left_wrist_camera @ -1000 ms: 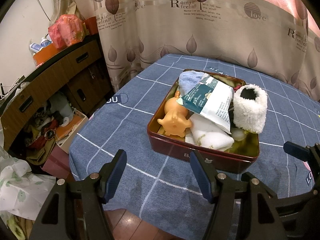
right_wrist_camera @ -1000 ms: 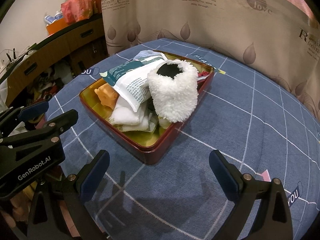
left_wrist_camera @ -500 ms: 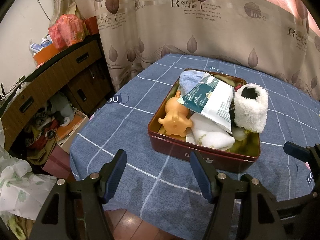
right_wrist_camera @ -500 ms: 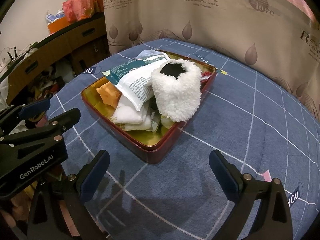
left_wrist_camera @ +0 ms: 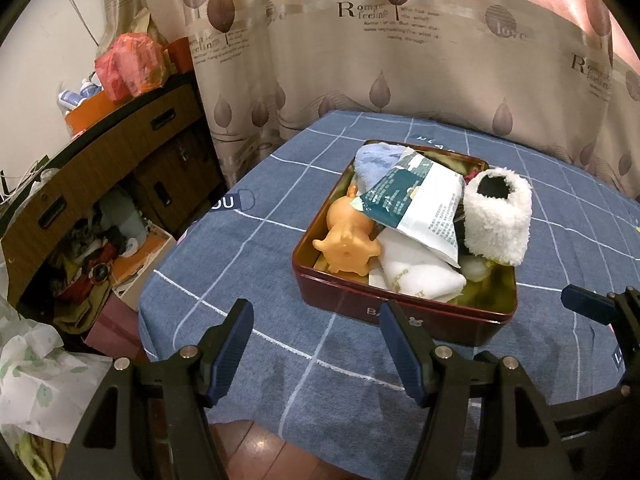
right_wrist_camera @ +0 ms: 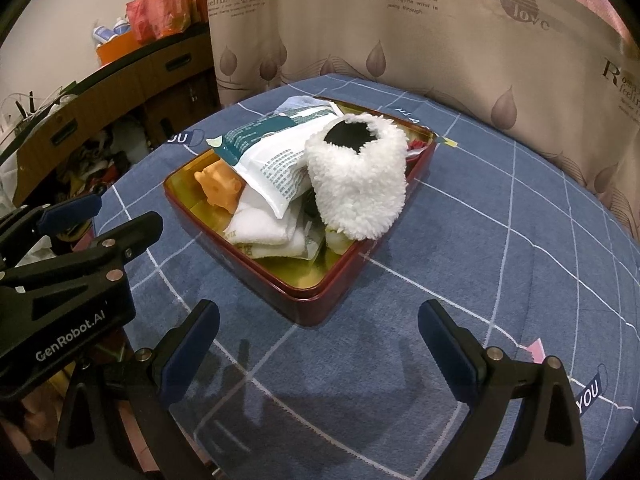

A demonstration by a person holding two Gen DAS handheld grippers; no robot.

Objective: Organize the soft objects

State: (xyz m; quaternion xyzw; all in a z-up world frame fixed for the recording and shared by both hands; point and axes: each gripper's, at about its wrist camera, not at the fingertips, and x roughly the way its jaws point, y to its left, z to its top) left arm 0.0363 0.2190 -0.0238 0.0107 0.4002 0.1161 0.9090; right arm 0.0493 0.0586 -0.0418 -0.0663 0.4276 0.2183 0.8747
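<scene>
Both grippers are just hanging out near the front edge of the table with nothing in them; left gripper [left_wrist_camera: 316,328] has its jaws spread wide, right gripper [right_wrist_camera: 320,332] same deal, even wider apart; neither one touches the tin or anything in it

All the soft stuff is piled in a dark red tin [left_wrist_camera: 400,314] with a gold inside, sitting on the blue checked tablecloth [left_wrist_camera: 248,248] just past the fingertips; fluffy white bootie [right_wrist_camera: 360,184] stands upright on the tin's right side, dark opening facing up; a white and teal packet [left_wrist_camera: 420,204] leans across the middle, resting on a folded white cloth [left_wrist_camera: 416,276] and partly covering a light blue cloth [left_wrist_camera: 372,160] at the back; orange rubber toy [left_wrist_camera: 346,240] lies along the left side, right beside the white cloth; something red peeks out at the far corner behind the bootie, can't tell what it is

Further out, a leaf-print curtain [right_wrist_camera: 440,40] hangs behind the table; a wooden cabinet [left_wrist_camera: 100,172] stands off to the left with a red plastic bag [left_wrist_camera: 128,64] on top
</scene>
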